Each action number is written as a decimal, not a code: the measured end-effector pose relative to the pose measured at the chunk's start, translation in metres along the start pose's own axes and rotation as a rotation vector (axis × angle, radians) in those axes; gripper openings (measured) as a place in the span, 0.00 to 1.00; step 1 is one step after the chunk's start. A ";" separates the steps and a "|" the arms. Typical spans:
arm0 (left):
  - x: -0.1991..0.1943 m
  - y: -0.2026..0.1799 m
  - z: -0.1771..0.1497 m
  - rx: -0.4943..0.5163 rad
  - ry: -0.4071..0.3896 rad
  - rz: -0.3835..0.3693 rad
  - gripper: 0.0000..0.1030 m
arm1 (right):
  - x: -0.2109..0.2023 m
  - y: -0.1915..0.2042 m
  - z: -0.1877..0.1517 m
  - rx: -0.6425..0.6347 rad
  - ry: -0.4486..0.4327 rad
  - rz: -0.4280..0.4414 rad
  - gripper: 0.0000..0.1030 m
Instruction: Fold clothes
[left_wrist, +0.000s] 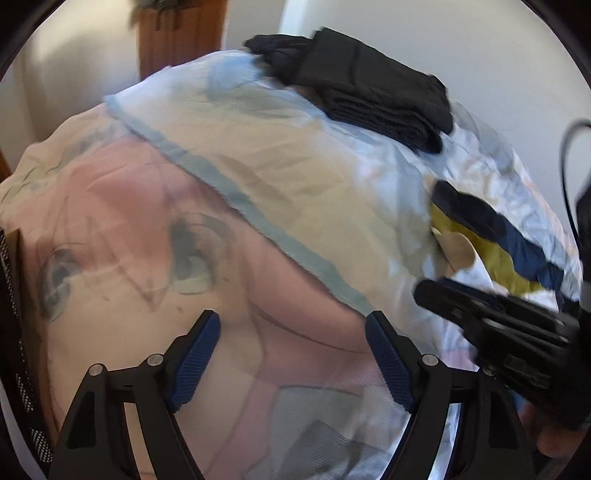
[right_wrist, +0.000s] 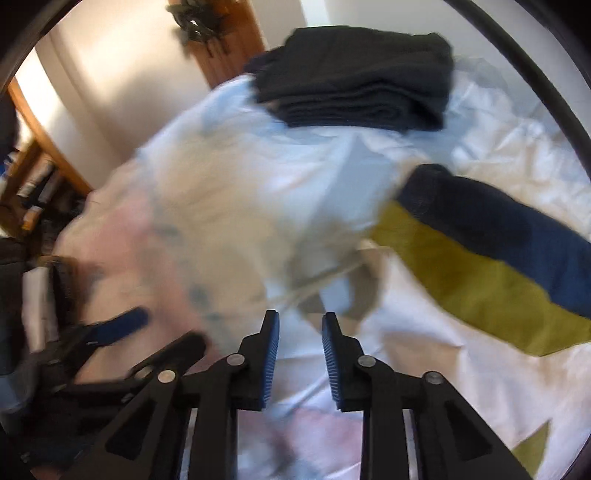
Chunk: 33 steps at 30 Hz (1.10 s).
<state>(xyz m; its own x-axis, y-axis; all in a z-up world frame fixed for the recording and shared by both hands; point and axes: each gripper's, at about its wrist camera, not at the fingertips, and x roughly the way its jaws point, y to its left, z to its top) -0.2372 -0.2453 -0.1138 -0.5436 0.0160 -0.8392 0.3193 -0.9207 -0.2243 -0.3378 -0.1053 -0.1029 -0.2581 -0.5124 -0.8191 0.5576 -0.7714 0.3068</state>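
Bed (right_wrist: 517, 155) (rumpled), pale garment (left_wrist: 258, 192) beneath wide left hand-held gripper (left_wrist: 293, 354), right hand-held gripper (right_wrist: 300, 354) narrow, empty.

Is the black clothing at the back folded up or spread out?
Folded. The black clothing sits as a neat stack, with layered edges showing along its front, on the pale bedding.

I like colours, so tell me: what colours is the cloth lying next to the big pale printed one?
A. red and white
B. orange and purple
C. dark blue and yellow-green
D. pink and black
C: the cloth lying to the right of the pale printed garment shows a dark blue band beside a yellow-green one.
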 end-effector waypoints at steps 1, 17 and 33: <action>0.000 0.002 0.001 -0.010 0.002 -0.008 0.79 | -0.008 -0.008 0.000 0.018 -0.019 0.006 0.53; -0.001 0.000 0.005 0.004 -0.015 -0.010 0.79 | -0.009 -0.015 -0.027 -0.066 0.016 0.074 0.53; 0.017 -0.065 -0.020 0.272 0.036 -0.006 0.79 | -0.051 -0.112 0.060 -0.470 0.029 -0.280 0.81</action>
<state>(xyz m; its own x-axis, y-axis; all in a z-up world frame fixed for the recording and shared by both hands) -0.2515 -0.1772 -0.1230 -0.5158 0.0312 -0.8561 0.0932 -0.9914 -0.0923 -0.4339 -0.0152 -0.0664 -0.4289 -0.2963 -0.8534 0.7649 -0.6217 -0.1685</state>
